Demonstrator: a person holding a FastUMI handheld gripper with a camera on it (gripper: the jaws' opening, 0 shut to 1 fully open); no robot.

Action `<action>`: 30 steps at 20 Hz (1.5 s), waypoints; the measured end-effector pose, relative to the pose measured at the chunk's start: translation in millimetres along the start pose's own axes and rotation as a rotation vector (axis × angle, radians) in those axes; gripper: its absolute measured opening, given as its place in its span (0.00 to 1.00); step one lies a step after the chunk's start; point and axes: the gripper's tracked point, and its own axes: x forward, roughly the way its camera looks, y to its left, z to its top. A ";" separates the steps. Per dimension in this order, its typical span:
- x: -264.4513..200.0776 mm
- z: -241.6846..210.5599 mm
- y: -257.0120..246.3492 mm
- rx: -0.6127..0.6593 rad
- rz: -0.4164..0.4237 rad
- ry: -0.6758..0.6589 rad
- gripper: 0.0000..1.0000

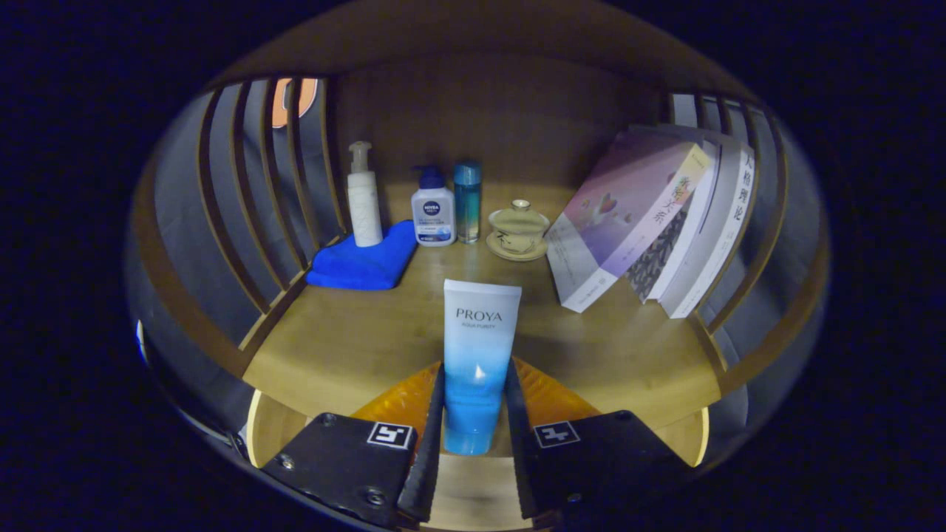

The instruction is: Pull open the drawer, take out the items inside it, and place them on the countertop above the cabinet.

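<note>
A: What can't you make out from your tongs' camera?

B: The bottom cap of the tube [479,362] sits low between the fingers, and the fingers cover both its sides there. The drawer's front is cut off beneath your tongs [475,414]; just a pale wooden edge shows between and beside them. The books [650,222] overlap, so you can count three spines for certain, and the back ones are mostly hidden. Part of the blue cloth [362,262] lies under the white pump bottle [364,196], or just behind it; you can't tell which.

A: And the tongs themselves?

B: You have them closed on the tube. Both fingers press its lower half, one on each side, and the tube stands upright, its flat crimped end up, over the front edge of the counter [332,347].

A: Count what's on the counter.

B: One pump bottle, one smaller white bottle with a dark blue cap [433,210], one slim teal bottle [467,199] touching it, one lidded tea cup on a saucer [519,230], one folded cloth, three leaning books at least. All stand well beyond the fingers, against the back panel, with slatted wooden sides [259,199] left and right.
</note>
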 end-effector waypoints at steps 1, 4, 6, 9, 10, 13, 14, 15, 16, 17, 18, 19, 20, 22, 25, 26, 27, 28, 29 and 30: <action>3.0 -0.8 1.0 -0.012 -0.005 0.004 0.46; 9.5 -2.4 -0.1 -0.035 -0.026 -0.021 0.47; 10.2 -3.2 -2.0 -0.060 -0.038 -0.031 0.48; 4.3 6.1 0.8 -0.067 -0.039 -0.076 0.54; -2.1 8.3 -2.0 -0.069 -0.054 -0.088 0.55; -21.3 6.6 0.7 -0.066 -0.033 -0.100 0.78; -28.9 5.3 2.4 -0.064 -0.022 -0.104 0.80; -37.4 4.8 3.8 -0.059 -0.013 -0.112 0.80; -46.8 3.0 5.5 -0.056 -0.002 -0.120 0.80; -57.4 1.2 7.9 -0.055 0.010 -0.128 0.80; -68.4 -3.5 11.4 -0.053 0.025 -0.134 0.80; -80.9 -7.1 14.0 -0.051 0.039 -0.141 0.80; -91.1 -12.3 17.0 -0.049 0.059 -0.149 0.80; -114.6 -20.3 18.5 -0.031 0.084 -0.175 0.80; -148.8 -29.5 19.5 0.009 0.120 -0.228 0.82; -158.0 -33.8 19.7 0.021 0.129 -0.249 0.84; -166.8 -38.5 18.7 0.028 0.133 -0.268 0.92; -175.0 -43.0 18.6 0.034 0.137 -0.291 0.97; -182.4 -49.6 16.9 0.035 0.135 -0.306 0.98; -188.4 -57.4 15.3 0.037 0.134 -0.325 1.00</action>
